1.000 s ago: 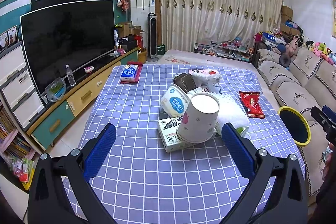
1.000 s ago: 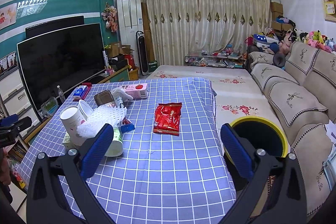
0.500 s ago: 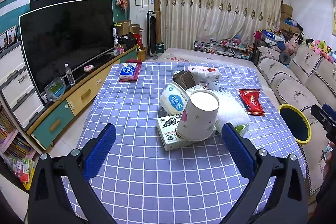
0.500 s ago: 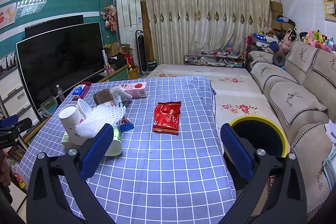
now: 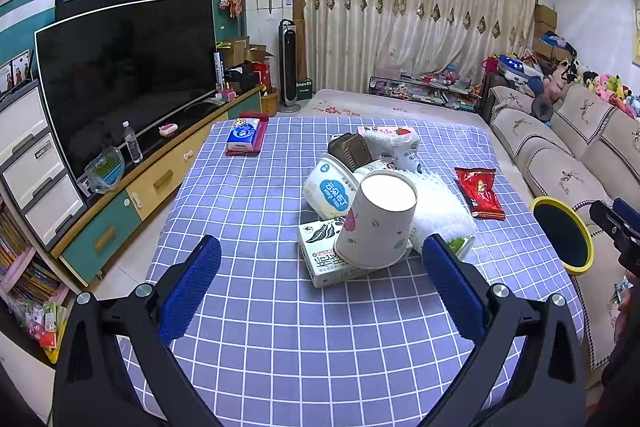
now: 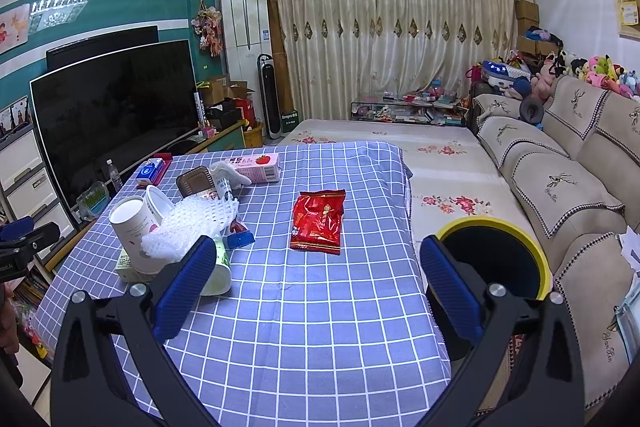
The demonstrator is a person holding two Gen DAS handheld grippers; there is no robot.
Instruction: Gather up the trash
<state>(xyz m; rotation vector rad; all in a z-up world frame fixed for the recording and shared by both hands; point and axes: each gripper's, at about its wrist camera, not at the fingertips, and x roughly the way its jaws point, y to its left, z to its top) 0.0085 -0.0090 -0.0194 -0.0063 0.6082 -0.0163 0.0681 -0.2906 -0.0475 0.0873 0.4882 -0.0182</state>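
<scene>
A heap of trash lies on the blue checked tablecloth (image 5: 248, 211): an upturned paper cup (image 5: 378, 221) leaning on a green-and-white carton (image 5: 320, 255), a white yogurt tub (image 5: 332, 189), white foam netting (image 5: 440, 207) and a brown tray (image 5: 349, 149). A red snack wrapper (image 6: 319, 221) lies apart, nearer the yellow-rimmed bin (image 6: 494, 259) beside the table. My left gripper (image 5: 320, 283) is open just short of the cup. My right gripper (image 6: 316, 281) is open above the cloth, the wrapper ahead of it.
A tissue pack on a red tray (image 5: 243, 135) sits at the table's far left corner, a pink strawberry box (image 6: 258, 167) at the back. TV cabinet (image 5: 132, 187) runs along the left, a sofa (image 6: 560, 187) along the right.
Both grippers have crept slightly forward towards the table; the trash looks a little nearer. Nothing has been touched or moved.
</scene>
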